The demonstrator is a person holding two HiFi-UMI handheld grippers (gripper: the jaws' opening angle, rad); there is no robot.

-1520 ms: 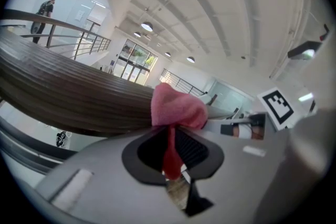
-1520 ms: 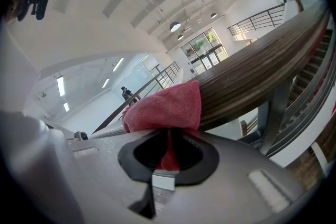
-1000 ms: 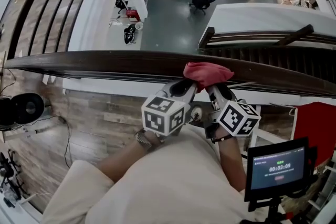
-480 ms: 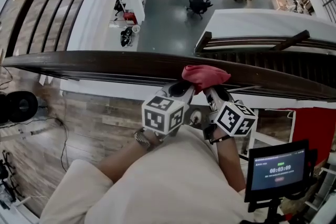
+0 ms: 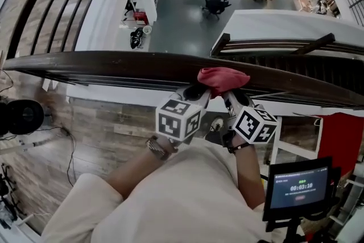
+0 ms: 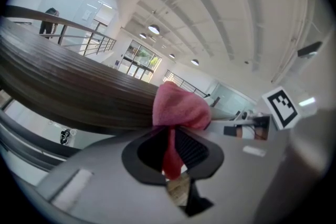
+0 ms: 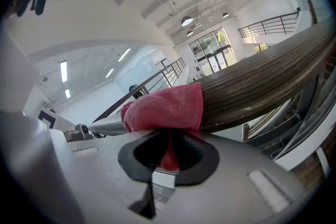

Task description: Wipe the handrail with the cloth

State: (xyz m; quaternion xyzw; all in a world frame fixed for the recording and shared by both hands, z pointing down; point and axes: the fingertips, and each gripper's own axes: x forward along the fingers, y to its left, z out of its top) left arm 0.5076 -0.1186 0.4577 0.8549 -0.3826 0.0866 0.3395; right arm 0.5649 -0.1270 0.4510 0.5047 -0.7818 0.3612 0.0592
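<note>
A red cloth (image 5: pixel 222 78) lies draped over the top of the dark wooden handrail (image 5: pixel 114 68), which runs across the head view. My left gripper (image 5: pixel 198 93) is shut on the cloth's left end from the near side, and my right gripper (image 5: pixel 233 97) is shut on its right end. In the left gripper view the cloth (image 6: pixel 181 107) bunches over the handrail (image 6: pixel 68 97), and a fold hangs pinched in the left gripper (image 6: pixel 170 157). The right gripper view shows the cloth (image 7: pixel 165 110) wrapped on the handrail (image 7: pixel 262 86), with a tail nipped in the right gripper (image 7: pixel 168 152).
Beyond the rail is a drop to a lower floor with desks and a chair (image 5: pixel 216 4). A staircase banister (image 5: pixel 273 42) runs at the right. A monitor on a stand (image 5: pixel 298 185) is at lower right, a round black device (image 5: pixel 23 116) at left.
The cloth and both grippers keep almost the same place on the rail in the view. The two marker cubes have edged slightly toward the rail. Both grips hold.
</note>
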